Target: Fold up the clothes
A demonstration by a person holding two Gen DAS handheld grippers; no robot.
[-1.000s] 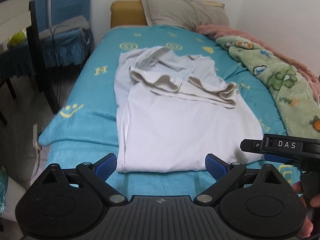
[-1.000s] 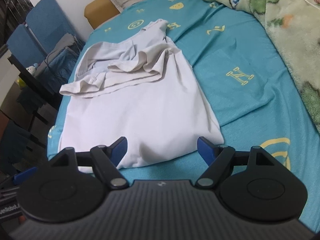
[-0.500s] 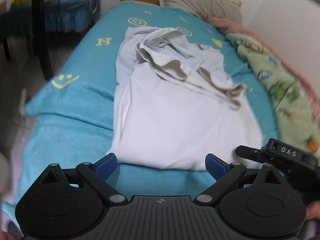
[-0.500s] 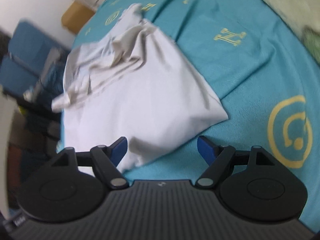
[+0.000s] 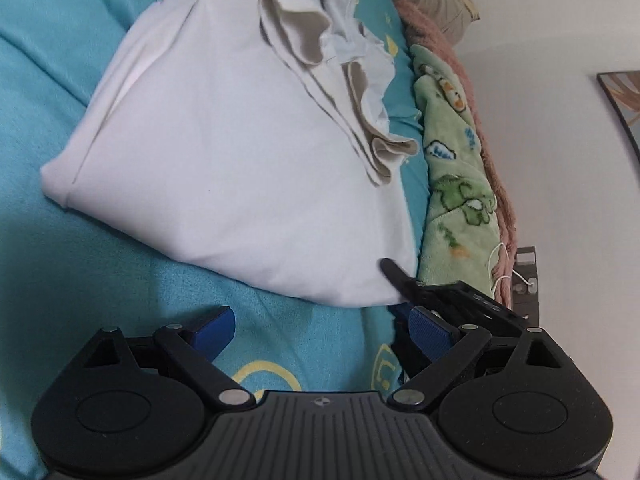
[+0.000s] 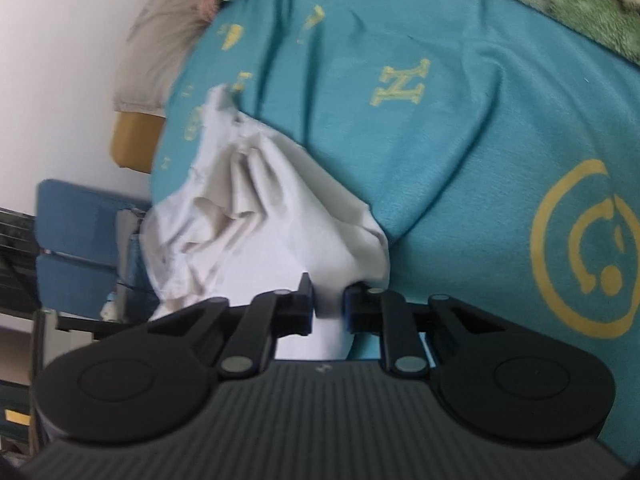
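Pinching the near right corner of the pale white cotton shirt, the right gripper has its blue-padded jaws drawn nearly together with a fold of hem between them, probably to lift that corner for a fold. The left gripper hangs spread wide over the turquoise bedsheet with yellow prints, just short of the hem, holding nothing. The shirt lies flat mid-bed, sleeves bunched at its far end.

We see the left gripper with fingers spread wide, the white garment lying ahead on the teal bedsheet. The right gripper meets the garment's corner beyond our right finger.
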